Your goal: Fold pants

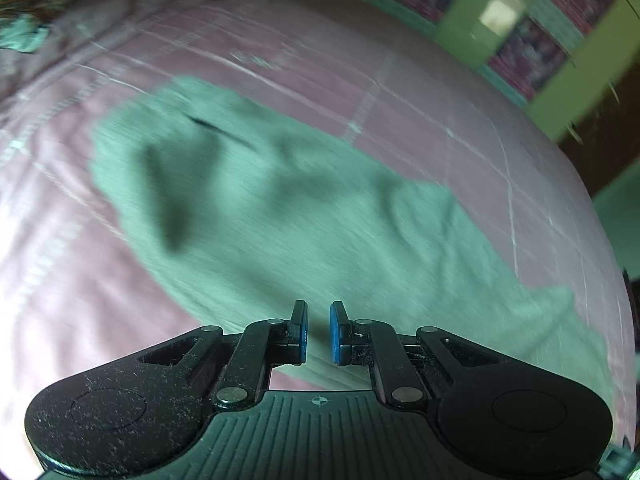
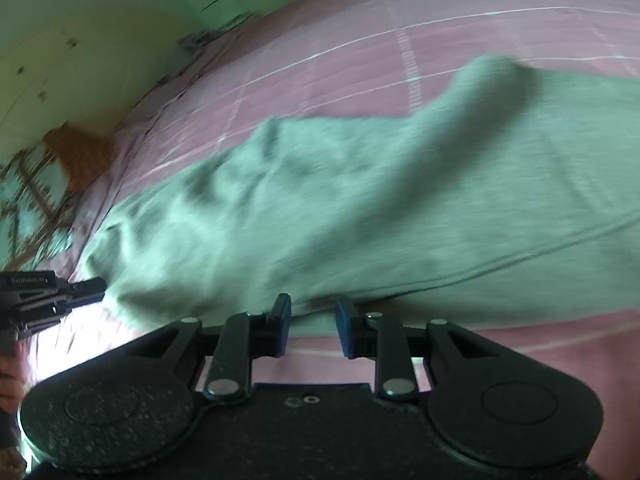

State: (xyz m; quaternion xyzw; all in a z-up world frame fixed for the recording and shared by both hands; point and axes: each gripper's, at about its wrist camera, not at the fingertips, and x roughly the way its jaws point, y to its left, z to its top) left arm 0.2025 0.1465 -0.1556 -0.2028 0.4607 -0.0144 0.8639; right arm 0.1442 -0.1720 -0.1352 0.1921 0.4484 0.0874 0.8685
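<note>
**A:** Start with your left wrist view. Where are the pants (image 1: 280,216) from your left gripper (image 1: 318,334)?

**B:** Straight ahead of it and spreading away. Take the pink bedspread (image 1: 460,128) as your landmark: the pants lie across its middle, long axis slanting from the far left of the spread to its near right edge. Your pads (image 1: 338,334) hang over the near hem of the cloth with a thin slit between them and nothing in it, so that gripper is as good as closed and empty. The picture is smeared, so I can't tell you whether the tips brush the fabric.

**A:** And the right wrist view?

**B:** There the pants (image 2: 360,208) run across the spread (image 2: 360,40) from side to side, with one raised fold toward the far right. Your right gripper (image 2: 312,326) sits at the near long edge, jaws parted, the fabric just beyond the tips and not pinched. Your left gripper (image 2: 86,288) shows at the left end of the cloth, at the corner nearest you.

**A:** So which hand goes first?

**B:** I'd judge both are on the near long edge, one toward each end. The fold likely goes away from you, across the short axis, and your right gripper looks readier to take hold.
</note>
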